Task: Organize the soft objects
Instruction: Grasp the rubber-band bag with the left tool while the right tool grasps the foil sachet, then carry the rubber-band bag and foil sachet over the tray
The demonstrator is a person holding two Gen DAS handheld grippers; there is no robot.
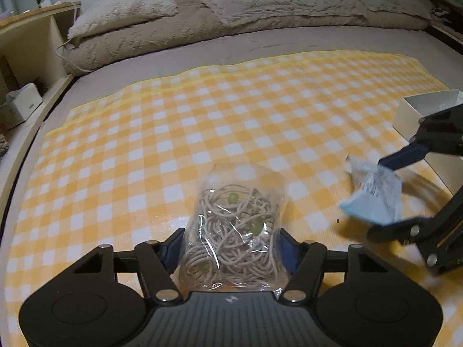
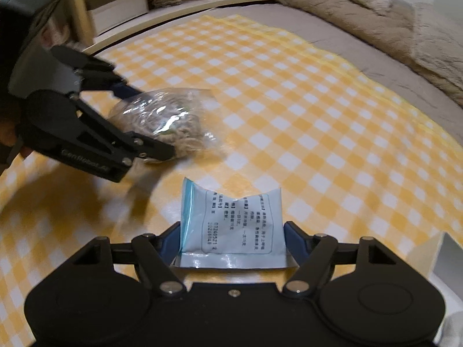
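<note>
Both tongs clamped on soft packets above the yellow checked cloth (image 1: 260,101) on the bed (image 1: 173,55).

Left tongs (image 1: 230,245) gripping a clear bag of beige cord (image 1: 231,231), near centre, bag bottom on or just over the cloth. Right tongs (image 2: 233,238) pinching a pale blue printed sachet (image 2: 231,222), to the right of the bag. White box (image 1: 416,115) at far right; rumpled beige bedding (image 1: 260,3) beyond.

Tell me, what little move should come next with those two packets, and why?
Probably carry the blue packet toward the white box beside it. The right gripper already pinches it, and the left gripper grips the clear bag of hair ties on the checked cloth, so both look ready to move.
</note>
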